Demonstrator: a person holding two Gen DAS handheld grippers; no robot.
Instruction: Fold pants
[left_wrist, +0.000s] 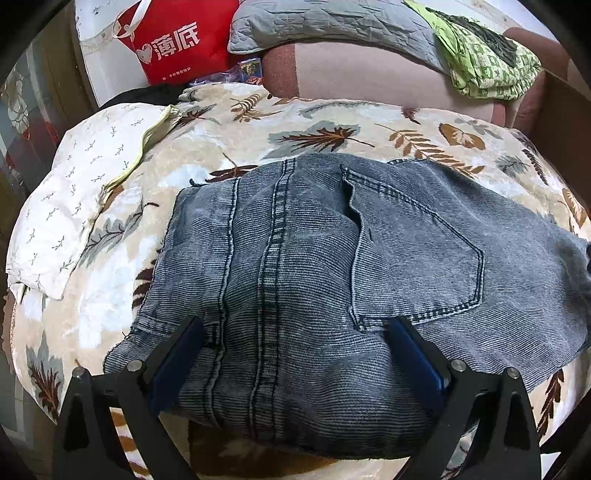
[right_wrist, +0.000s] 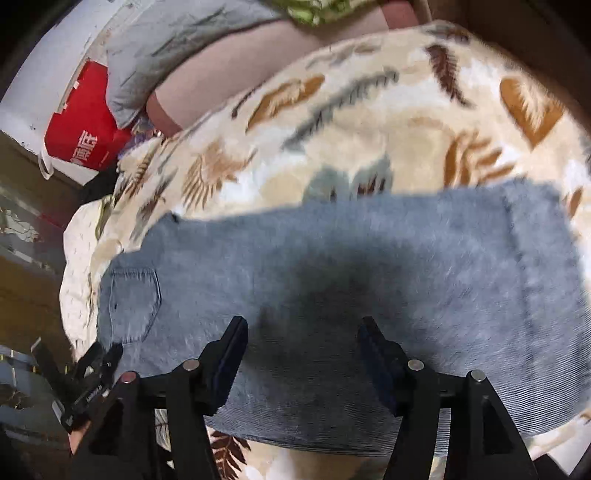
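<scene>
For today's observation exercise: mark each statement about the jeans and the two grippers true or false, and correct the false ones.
1. The jeans lie on a leaf-patterned blanket. True.
2. The left gripper is clamped shut. False: its jaws stand wide apart over the jeans.
3. A back pocket faces up. True.
4. The right gripper holds a fold of denim. False: its jaws are open, nothing between them.
5. The bag beyond the blanket is blue. False: it is red.

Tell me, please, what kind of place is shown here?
Most likely a bedroom at home. The jeans lie on a leaf-patterned blanket spread over a bed, with a grey quilted pillow behind it and a red shopping bag against the wall.
</scene>
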